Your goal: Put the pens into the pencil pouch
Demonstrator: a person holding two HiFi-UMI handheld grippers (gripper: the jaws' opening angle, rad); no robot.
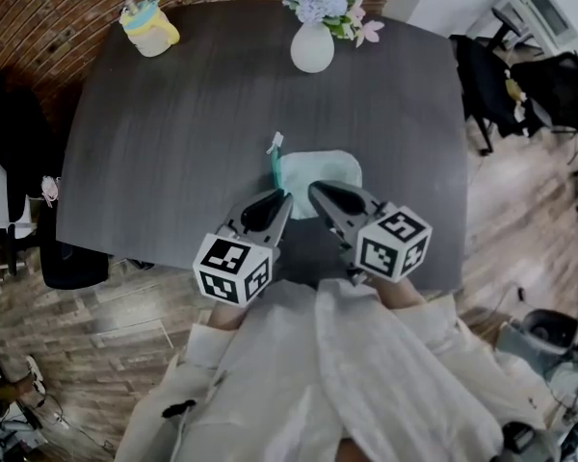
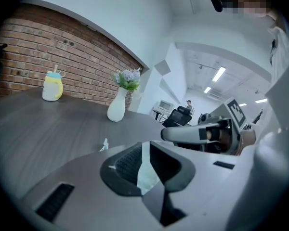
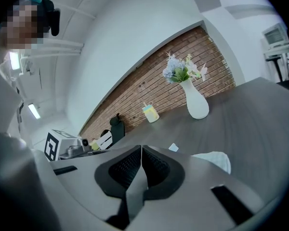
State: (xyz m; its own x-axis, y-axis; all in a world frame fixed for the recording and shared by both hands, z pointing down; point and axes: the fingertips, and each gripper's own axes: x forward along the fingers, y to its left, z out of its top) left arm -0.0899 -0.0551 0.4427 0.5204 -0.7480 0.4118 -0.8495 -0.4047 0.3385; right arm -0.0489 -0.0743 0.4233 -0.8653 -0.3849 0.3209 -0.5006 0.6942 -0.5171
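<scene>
A pale mint pencil pouch (image 1: 320,173) with a teal zipper edge (image 1: 275,171) lies on the dark table (image 1: 173,142) near its front edge. My left gripper (image 1: 279,200) is at the pouch's left corner. In the left gripper view a strip of the pouch's fabric (image 2: 147,172) is pinched between the jaws of that gripper (image 2: 145,163). My right gripper (image 1: 318,192) hovers over the pouch's near edge, shut with nothing in it (image 3: 141,165). The pouch (image 3: 214,159) shows just beyond it. A small white tag (image 1: 275,142) sticks out past the zipper. No pen shows in any view.
A white vase of flowers (image 1: 312,46) stands at the table's far side, a yellow lidded cup (image 1: 149,27) at the far left corner. A brick wall runs behind. Office chairs (image 1: 520,85) stand on the wooden floor to the right.
</scene>
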